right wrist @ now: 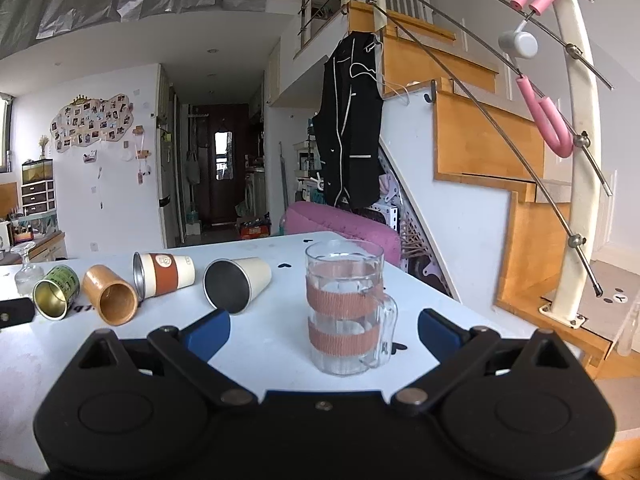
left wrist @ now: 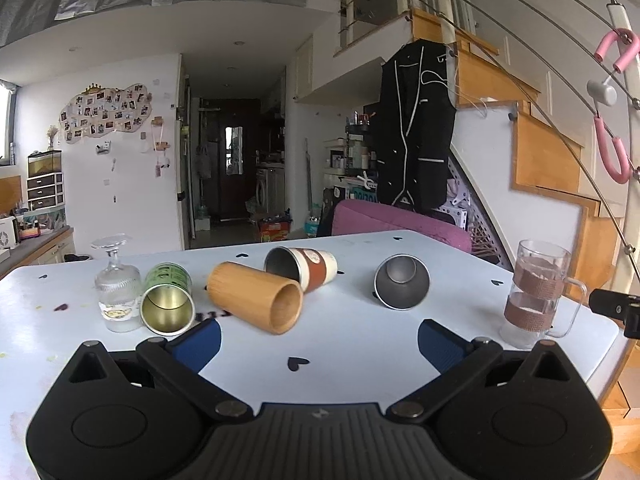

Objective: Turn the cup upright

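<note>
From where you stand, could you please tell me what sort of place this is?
Most likely a lived-in loft flat, not a lab. A wooden staircase climbs beside the table, a black jacket hangs off its railing, and a photo collage decorates the wall by a hallway.

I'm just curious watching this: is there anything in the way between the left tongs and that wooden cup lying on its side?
Nothing visible. The left tongs are open, and only bare white table lies between them and the wooden cup. The green tin lies close on its left.
</note>
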Action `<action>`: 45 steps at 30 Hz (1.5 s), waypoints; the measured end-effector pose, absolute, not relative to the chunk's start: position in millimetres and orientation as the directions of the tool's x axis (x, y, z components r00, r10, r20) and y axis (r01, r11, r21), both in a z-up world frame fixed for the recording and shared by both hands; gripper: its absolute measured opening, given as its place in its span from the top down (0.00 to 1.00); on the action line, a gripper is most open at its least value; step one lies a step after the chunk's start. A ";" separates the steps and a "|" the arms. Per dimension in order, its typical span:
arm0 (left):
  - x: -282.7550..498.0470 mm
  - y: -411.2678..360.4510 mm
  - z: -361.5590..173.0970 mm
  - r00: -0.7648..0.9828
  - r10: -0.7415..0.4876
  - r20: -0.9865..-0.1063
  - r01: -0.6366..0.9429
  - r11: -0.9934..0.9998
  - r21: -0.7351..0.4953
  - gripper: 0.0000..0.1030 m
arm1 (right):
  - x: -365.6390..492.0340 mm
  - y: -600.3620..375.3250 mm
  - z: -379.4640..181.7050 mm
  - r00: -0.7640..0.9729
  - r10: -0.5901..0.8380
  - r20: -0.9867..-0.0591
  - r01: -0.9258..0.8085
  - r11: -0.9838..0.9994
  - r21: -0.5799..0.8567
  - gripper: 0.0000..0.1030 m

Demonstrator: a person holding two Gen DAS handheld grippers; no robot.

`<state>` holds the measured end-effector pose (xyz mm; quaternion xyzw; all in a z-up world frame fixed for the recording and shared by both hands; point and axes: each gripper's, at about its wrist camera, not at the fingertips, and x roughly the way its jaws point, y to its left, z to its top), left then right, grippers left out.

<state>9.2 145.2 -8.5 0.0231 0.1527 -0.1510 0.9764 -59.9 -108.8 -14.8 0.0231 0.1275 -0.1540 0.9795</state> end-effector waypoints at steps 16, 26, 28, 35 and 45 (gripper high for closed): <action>3.5 133.7 -12.8 0.901 -0.294 -0.320 0.314 0.949 0.011 0.00 | -69.5 -100.0 -12.9 0.922 -0.300 -0.246 0.303 0.953 -0.026 0.02; 2.9 132.0 -12.3 0.900 -0.295 -0.320 0.314 0.949 0.009 0.00 | -67.8 -98.0 -13.8 0.921 -0.296 -0.253 0.297 0.954 -0.035 0.02; 3.1 131.8 -12.3 0.900 -0.295 -0.320 0.314 0.949 0.009 0.00 | -67.7 -97.9 -13.7 0.921 -0.296 -0.253 0.297 0.954 -0.036 0.02; 3.9 130.3 -11.8 0.900 -0.294 -0.321 0.313 0.950 0.008 0.00 | -68.1 -96.8 -14.5 0.921 -0.295 -0.256 0.295 0.955 -0.039 0.02; 3.7 131.8 -12.3 0.899 -0.296 -0.322 0.315 0.949 0.008 0.00 | -67.3 -96.0 -15.1 0.919 -0.296 -0.262 0.295 0.955 -0.043 0.02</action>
